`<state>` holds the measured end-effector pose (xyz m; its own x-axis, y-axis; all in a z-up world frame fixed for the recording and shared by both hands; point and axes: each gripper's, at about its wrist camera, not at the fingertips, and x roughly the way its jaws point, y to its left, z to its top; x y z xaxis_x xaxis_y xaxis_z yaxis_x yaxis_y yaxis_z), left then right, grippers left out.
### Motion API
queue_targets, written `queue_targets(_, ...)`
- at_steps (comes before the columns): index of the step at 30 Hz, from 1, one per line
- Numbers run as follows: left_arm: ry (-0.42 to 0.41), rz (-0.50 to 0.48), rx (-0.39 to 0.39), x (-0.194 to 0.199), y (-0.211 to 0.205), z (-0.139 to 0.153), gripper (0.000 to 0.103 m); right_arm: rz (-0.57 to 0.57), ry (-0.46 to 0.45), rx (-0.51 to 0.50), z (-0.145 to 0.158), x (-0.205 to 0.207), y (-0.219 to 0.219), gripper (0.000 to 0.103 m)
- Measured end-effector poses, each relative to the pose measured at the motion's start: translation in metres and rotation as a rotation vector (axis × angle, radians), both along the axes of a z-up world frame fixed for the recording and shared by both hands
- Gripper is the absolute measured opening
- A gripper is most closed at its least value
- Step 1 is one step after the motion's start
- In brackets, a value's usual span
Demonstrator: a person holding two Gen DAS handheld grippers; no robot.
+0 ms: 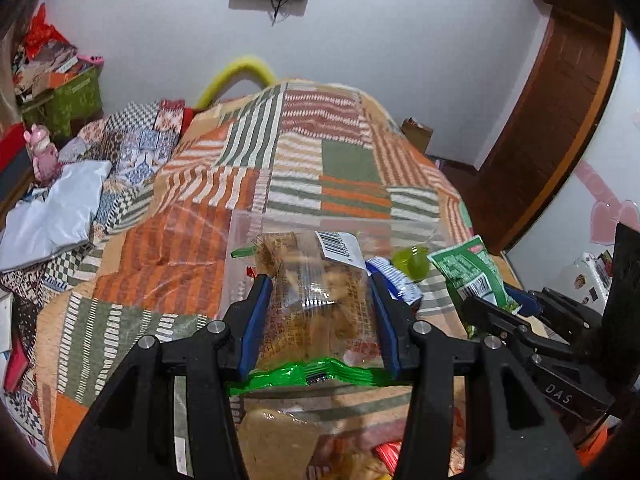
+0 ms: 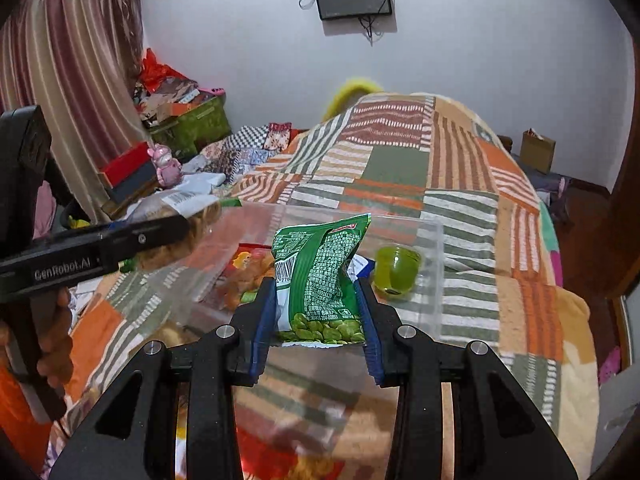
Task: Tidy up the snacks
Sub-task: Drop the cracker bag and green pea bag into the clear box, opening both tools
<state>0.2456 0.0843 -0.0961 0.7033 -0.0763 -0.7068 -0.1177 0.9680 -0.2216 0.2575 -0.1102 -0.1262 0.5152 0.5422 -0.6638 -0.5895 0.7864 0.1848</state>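
We hold a clear pastry packet (image 1: 320, 300) with a green lower edge in the left gripper (image 1: 322, 320), its fingers (image 1: 256, 320) clamped on both sides, above the clear plastic bin (image 2: 432, 248). Our right gripper (image 2: 320, 320) grips a green bean packet (image 2: 320, 276) over the same bin. A green jelly cup (image 2: 396, 270) sits inside, at its far right. The bin rests on the patchwork bed (image 2: 460, 168).

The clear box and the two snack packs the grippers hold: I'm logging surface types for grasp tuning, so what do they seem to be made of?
Clear box: apparently rigid transparent plastic, glossy; the blanket shows through its walls.
Snack pack in the left gripper: thin clear film with glare, green crimped seal.
Green pack in the right gripper: printed plastic film, slightly crinkled, probably foil-lined, though that can't be confirmed.
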Motion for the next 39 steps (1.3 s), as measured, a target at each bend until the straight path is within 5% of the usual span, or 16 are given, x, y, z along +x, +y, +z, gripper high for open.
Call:
queue_targets(9, 0.061, -0.01, 0.026, 0.022, 0.0, -0.033, 0.048, 0.01, 0.065, -0.049, -0.027, 0.018, 0.023, 0.035)
queue_targets(22, 0.085, -0.015, 0.058, 0.031, -0.003, -0.044, 0.051, 0.005, 0.099, -0.09, -0.038, 0.022, 0.03, 0.039)
queue_targets(28, 0.074, 0.005, 0.04, 0.021, 0.002, -0.036, 0.062, -0.007, 0.081, -0.084, -0.029, 0.015, 0.023, 0.057)
queue_targets(34, 0.039, 0.006, 0.039, 0.0, 0.002, -0.015, 0.065, -0.004, 0.059, -0.06, -0.01, 0.0, 0.01, 0.059)
queue_targets(39, 0.011, -0.002, 0.078, -0.027, 0.0, 0.002, 0.069, -0.013, 0.005, -0.043, 0.008, -0.025, -0.003, 0.07)
